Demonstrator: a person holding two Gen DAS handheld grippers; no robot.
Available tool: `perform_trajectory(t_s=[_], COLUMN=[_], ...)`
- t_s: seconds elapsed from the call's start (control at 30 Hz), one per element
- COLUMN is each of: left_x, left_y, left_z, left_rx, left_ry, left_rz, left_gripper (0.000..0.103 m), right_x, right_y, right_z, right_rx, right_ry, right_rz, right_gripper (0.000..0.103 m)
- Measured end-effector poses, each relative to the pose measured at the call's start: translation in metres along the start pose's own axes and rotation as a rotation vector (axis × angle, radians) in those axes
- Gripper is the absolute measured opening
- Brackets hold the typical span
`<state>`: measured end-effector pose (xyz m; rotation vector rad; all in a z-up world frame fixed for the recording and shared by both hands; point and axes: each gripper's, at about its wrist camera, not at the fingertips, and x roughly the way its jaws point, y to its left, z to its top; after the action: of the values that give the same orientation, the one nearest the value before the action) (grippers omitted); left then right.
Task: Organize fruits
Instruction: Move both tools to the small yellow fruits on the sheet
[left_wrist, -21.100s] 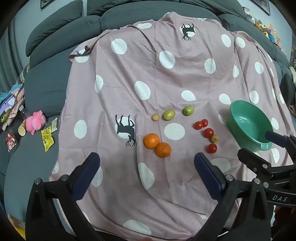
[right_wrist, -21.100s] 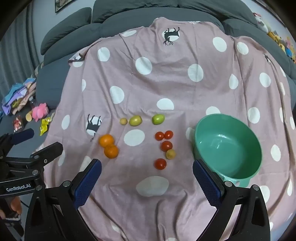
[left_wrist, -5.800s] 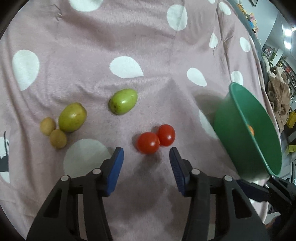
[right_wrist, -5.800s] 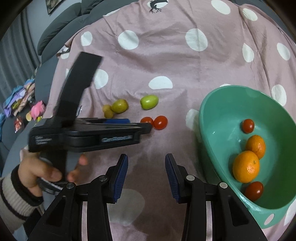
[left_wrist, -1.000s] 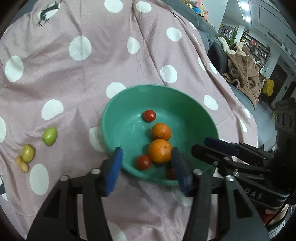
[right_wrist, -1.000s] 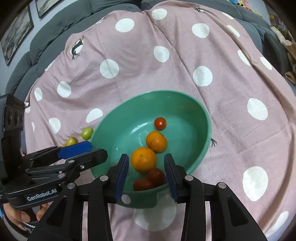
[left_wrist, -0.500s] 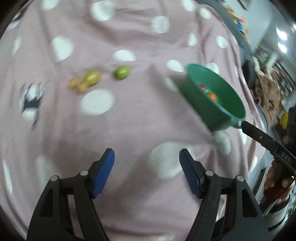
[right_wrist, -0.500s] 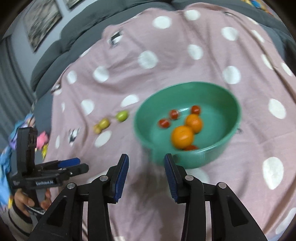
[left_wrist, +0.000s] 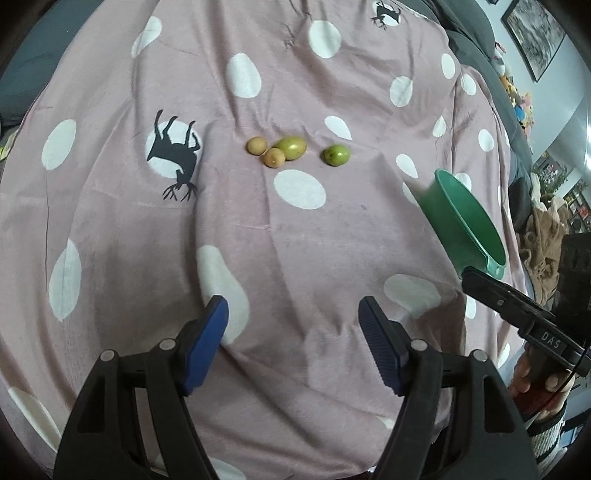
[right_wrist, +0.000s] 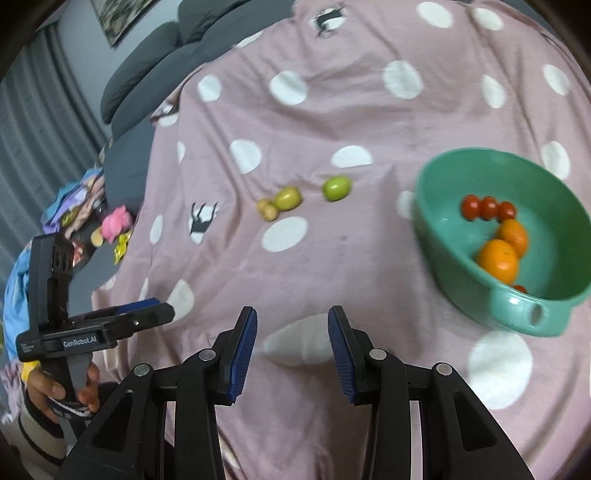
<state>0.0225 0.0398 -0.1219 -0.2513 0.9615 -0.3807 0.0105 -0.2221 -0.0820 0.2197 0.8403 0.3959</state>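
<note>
1. Right now the left gripper (left_wrist: 293, 332) hangs over bare spotted cloth (left_wrist: 332, 251) with nothing between its blue pads; its jaws have just been opening and stand apart.
2. Ahead of it, well beyond the fingertips, lie the four fruits not yet collected: two small tan fruits (left_wrist: 265, 151) touching each other, a yellow-green fruit (left_wrist: 291, 147) against them, and a green fruit (left_wrist: 335, 155) a little apart on the far right of that row.
3. Off to this gripper's right sits the green bowl (left_wrist: 465, 218), seen edge-on; from the other camera it holds three cherry tomatoes (right_wrist: 487, 207), two oranges (right_wrist: 504, 249) and a glimpse of another red fruit by the near rim.
4. The right gripper (right_wrist: 292, 350) is empty too, its jaws parted only narrowly, with the bowl ahead and to its right.
5. The step in hand is probably the reach to the remaining row. The lone green fruit looks the easiest first pick, since nothing touches it and it lies nearest the bowl.
6. To do it well, I'd carry the left gripper forward and down until the pads straddle the fruit, one pad on each side of its short axis, then close gently.
7. Round fruit on soft cloth may roll away if a pad nudges it, so come down squarely.
</note>
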Motion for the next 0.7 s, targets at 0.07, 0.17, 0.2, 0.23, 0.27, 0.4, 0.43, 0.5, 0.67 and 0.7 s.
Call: perform_trajectory(t_s=[0.07,0.17,0.2,0.23,0.27,0.4,0.43,0.5,0.67,0.7], left_x=[0.0,0.002,0.003,0.004,0.006,0.015,0.018,0.023,0.037,0.039], left_y=[0.005,0.012,0.014,0.017,0.02,0.026,0.026,0.027,0.037,0.04], left_z=[0.001,0.004,0.006,0.008,0.011,0.028,0.034,0.048,0.083,0.088], left_rx=[-0.011,-0.015,-0.016,-0.016,-0.015,0.011,0.025,0.049,0.065,0.064], left_ry=[-0.005,-0.013,-0.016,-0.018,-0.022,-0.032,-0.036,-0.05,-0.082,-0.083], left_rz=[-0.01,-0.013,-0.011,-0.007,0.0,0.01,0.016,0.021,0.043,0.046], left_gripper=[0.073,0.073,0.073,0.073,0.073,0.072,0.072,0.072,0.072,0.072], right_x=[0.008,0.021,0.024,0.028,0.032,0.056,0.061,0.077,0.129,0.138], right_y=[0.008,0.019,0.021,0.023,0.026,0.036,0.038,0.042,0.048,0.049], right_z=[0.003,0.01,0.013,0.016,0.019,0.037,0.042,0.055,0.089,0.094], right_rx=[-0.021,-0.053,-0.06,-0.067,-0.074,-0.099,-0.106,-0.127,-0.153,-0.157], right_ry=[0.018,0.035,0.038,0.041,0.044,0.057,0.059,0.067,0.108,0.123], right_rz=[0.003,0.004,0.004,0.003,0.004,0.01,0.014,0.018,0.02,0.021], right_gripper=[0.04,0.04,0.04,0.04,0.04,0.04,0.04,0.04,0.04,0.04])
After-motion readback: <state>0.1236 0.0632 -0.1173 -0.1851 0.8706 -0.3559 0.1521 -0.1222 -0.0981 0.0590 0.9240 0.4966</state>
